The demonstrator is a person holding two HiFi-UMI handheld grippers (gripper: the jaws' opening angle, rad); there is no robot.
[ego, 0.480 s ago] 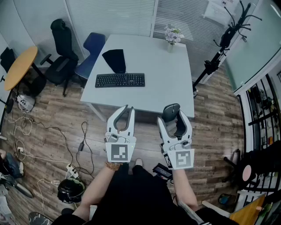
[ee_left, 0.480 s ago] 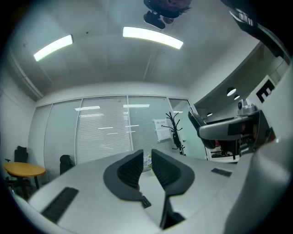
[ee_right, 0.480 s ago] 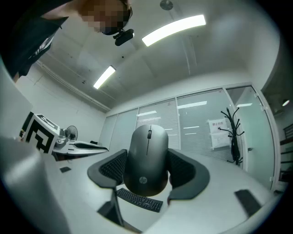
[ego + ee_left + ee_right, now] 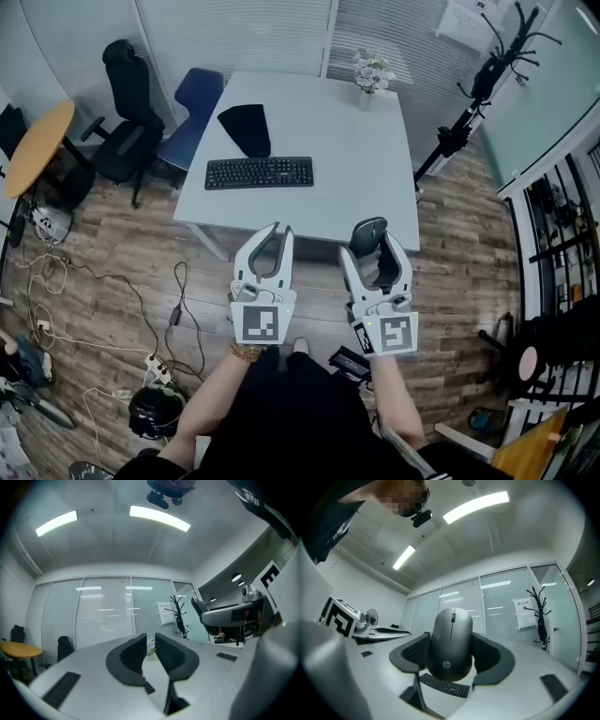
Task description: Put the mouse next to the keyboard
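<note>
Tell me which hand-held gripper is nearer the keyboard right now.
Left. The left hand-held gripper hangs at the table's near edge, straight in front of the keyboard; the right hand-held gripper, holding the mouse, sits further right.

Bright, even office light from ceiling strips (image 4: 159,518); shadows soft. Both gripper views fisheye-warped, corners vignetted dark, near parts blurred. Head view sharp.

Mouse (image 4: 451,641) matt grey plastic; table (image 4: 356,169) smooth white; floor (image 4: 122,253) wood planks; keyboard (image 4: 259,172) black plastic
</note>
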